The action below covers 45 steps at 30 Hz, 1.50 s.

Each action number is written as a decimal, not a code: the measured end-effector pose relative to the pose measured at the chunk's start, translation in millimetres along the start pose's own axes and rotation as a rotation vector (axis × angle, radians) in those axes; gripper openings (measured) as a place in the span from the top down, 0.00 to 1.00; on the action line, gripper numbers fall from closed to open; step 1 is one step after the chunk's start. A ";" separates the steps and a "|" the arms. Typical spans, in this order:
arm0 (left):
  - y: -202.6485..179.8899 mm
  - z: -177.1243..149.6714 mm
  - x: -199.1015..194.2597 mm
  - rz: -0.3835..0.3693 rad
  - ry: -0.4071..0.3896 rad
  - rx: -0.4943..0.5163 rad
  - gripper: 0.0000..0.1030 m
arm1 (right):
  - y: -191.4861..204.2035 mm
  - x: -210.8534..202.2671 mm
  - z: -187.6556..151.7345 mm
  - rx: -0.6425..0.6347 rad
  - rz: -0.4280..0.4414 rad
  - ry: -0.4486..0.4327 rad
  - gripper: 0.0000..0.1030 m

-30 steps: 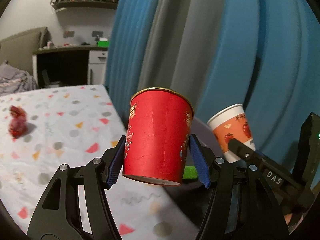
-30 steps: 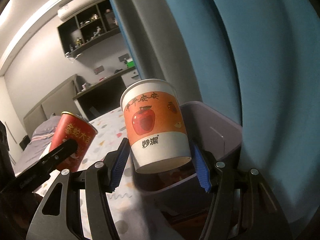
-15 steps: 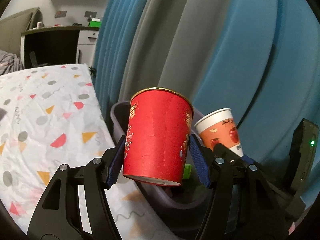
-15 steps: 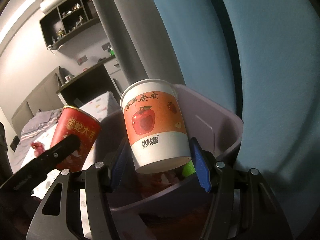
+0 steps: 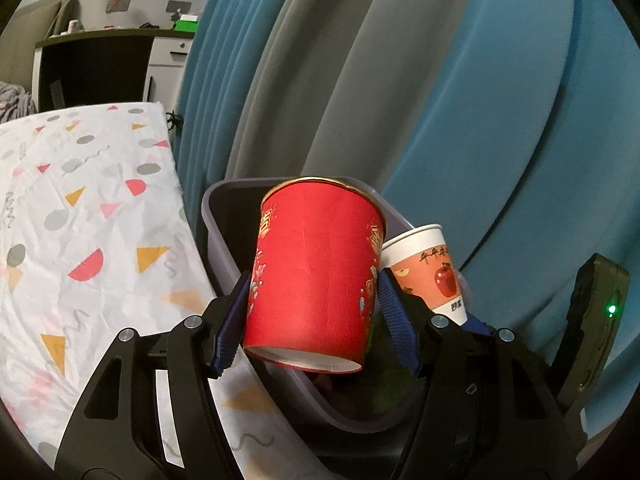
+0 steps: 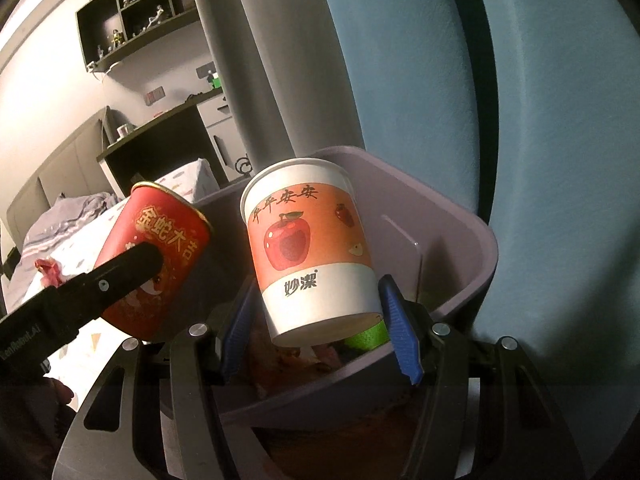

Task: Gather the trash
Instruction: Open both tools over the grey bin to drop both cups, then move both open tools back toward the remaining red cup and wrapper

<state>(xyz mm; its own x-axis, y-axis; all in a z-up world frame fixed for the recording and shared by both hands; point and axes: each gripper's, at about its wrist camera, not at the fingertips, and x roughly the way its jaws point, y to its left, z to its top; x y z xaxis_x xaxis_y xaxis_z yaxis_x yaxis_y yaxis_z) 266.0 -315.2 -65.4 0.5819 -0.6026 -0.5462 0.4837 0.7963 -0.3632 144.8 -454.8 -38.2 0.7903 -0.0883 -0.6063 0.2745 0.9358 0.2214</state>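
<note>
My left gripper point(image 5: 312, 320) is shut on a red paper cup point(image 5: 312, 280) with gold print and holds it upright over the near rim of a grey trash bin point(image 5: 216, 216). My right gripper point(image 6: 320, 328) is shut on a white and orange paper cup with an apple picture point(image 6: 312, 256) and holds it over the same bin point(image 6: 460, 248). The red cup point(image 6: 160, 256) shows to the left in the right wrist view, and the apple cup point(image 5: 428, 268) to the right in the left wrist view. Trash lies inside the bin, with a green piece point(image 6: 366, 338) among it.
A table with a white patterned cloth point(image 5: 80, 220) stands left of the bin. A red crumpled wrapper point(image 6: 50, 272) lies on it. Blue and grey curtains point(image 5: 440, 100) hang close behind the bin. A desk and shelves stand at the far wall.
Both grippers have moved with their cups toward the bin and now hold them over its opening. The bin fills more of both views.
</note>
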 end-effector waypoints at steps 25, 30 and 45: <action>1.9 1.7 -1.7 -0.016 0.034 -0.027 0.21 | -0.9 -6.7 -7.4 -0.057 -0.044 -0.036 0.33; 9.2 -0.2 -19.7 -0.003 0.023 -0.039 0.16 | -1.8 -28.6 -13.9 -0.046 -0.041 -0.069 0.27; 49.6 -31.3 -129.0 0.169 -0.109 -0.087 0.10 | 49.6 -89.1 -41.9 -0.074 0.009 -0.160 0.18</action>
<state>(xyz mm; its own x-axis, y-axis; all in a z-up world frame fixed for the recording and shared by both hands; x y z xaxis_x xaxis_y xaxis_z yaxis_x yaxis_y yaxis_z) 194.5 -196.3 -36.6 0.7193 -0.4585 -0.5220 0.3179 0.8852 -0.3396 65.0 -386.2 -5.2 0.8712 -0.1275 -0.4741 0.2307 0.9588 0.1661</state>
